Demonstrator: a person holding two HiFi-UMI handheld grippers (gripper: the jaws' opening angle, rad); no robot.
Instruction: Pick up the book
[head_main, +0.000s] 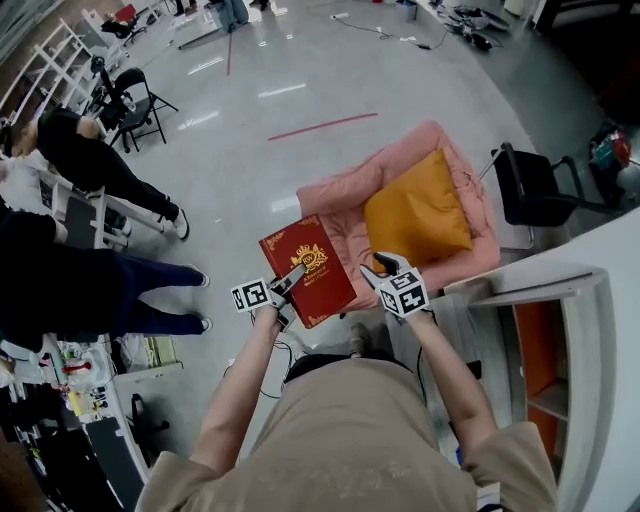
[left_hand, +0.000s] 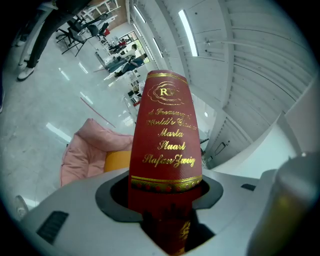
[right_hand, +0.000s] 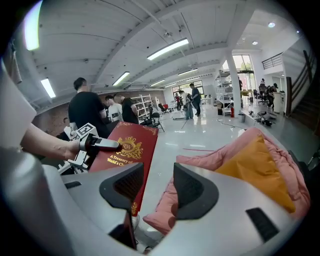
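A dark red hardback book (head_main: 308, 269) with gold lettering is held up in the air in front of me. My left gripper (head_main: 289, 282) is shut on its lower left edge. In the left gripper view the book's spine (left_hand: 166, 155) stands upright between the jaws. In the right gripper view the book's cover (right_hand: 128, 152) shows at the left with the left gripper (right_hand: 95, 144) clamped on it. My right gripper (head_main: 384, 271) hangs just right of the book, open and empty, its dark pads (right_hand: 188, 187) apart, with the book's near corner just behind its left pad.
A pink armchair (head_main: 350, 200) with an orange cushion (head_main: 415, 214) stands on the glossy floor just beyond the book. A black chair (head_main: 535, 186) is to its right, a white shelf unit (head_main: 575, 330) at my right. People (head_main: 95, 160) stand at the left.
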